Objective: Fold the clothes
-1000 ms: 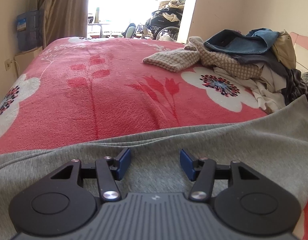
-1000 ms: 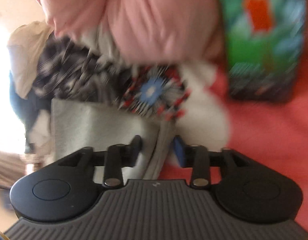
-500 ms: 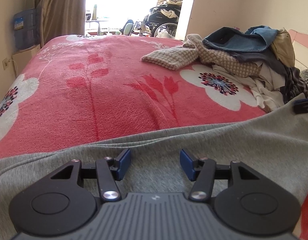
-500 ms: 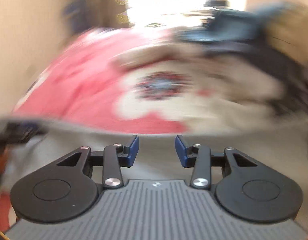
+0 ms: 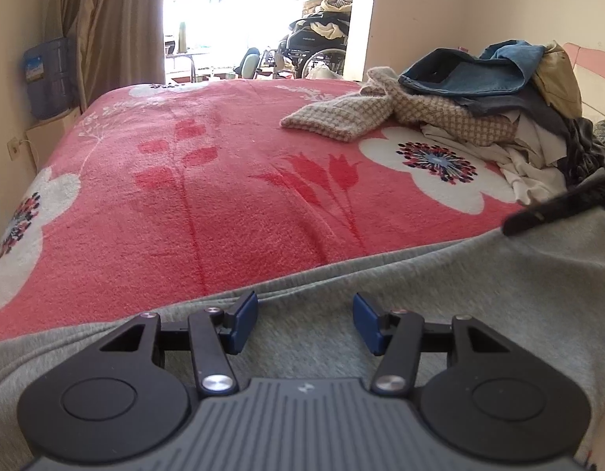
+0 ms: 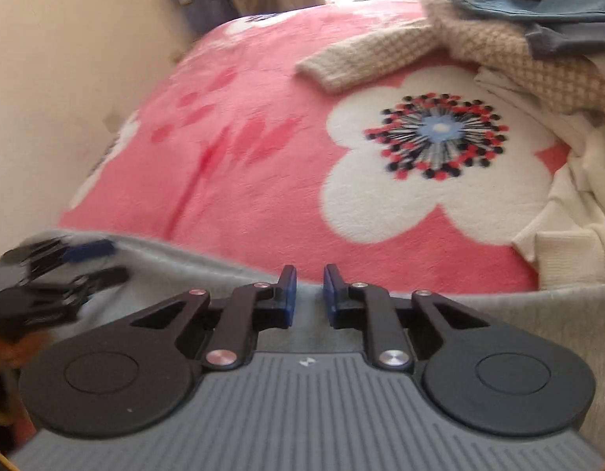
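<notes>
Seen from the left wrist, the left claw hovered half-spread over the near edge of a grey garment laid across the foot of the bed, exactly where it had been a second before, its blue pads clear of the cloth and gripping nothing. New at the right margin was the dark, blurred tip of the right claw, which had come in to the garment's far edge. Beyond lay the pink flowered blanket, a pile of unfolded clothes topped with denim and a checked knit, a curtain, a water jug on a stand in the corner, and a bright doorway showing a wheelchair. From the right wrist, the view had swung from a blur of pillows and clothes to settle over the same grey edge; the right claw had just been closing, its pads narrowed to a slim gap astride the hem with grey cloth between them, though whether they already pinched it could not be told. The left claw showed blurred at the left edge. The white flower of the blanket filled the middle ground. With both claws stationed along one edge, the first fold looked ready to begin.
</notes>
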Demonstrator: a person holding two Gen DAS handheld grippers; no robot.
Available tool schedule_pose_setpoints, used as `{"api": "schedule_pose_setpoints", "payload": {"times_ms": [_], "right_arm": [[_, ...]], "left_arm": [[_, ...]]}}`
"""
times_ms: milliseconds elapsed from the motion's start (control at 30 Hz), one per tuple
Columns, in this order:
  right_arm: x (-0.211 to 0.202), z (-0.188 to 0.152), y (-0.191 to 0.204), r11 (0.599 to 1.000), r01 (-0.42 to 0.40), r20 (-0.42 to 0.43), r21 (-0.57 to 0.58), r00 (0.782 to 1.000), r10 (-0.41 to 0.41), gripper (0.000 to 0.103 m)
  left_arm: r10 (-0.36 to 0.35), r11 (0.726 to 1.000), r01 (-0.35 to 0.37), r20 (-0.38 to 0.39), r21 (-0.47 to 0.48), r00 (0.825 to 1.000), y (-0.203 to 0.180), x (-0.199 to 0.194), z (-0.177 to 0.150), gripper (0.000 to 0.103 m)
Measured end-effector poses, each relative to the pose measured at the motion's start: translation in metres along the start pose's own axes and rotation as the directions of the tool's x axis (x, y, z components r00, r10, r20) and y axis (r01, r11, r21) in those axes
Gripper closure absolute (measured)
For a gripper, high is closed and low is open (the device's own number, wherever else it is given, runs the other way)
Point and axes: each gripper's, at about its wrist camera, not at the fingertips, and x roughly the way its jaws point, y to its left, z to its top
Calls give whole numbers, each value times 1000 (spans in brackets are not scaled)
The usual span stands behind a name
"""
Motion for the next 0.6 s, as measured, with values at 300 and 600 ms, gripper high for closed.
{"api": "schedule_pose_setpoints", "payload": {"times_ms": [300,600], "right_arm": [[17,-12,23,993,103,30,-53,994,-102,87],[39,-18,123,778,-28,-19,-627,1000,21,73]], "left_arm": [[47,998,-47,-10,31,999,13,-9,9,47],[48,991,-40,-61,131,997,22,-26,4,47]]}}
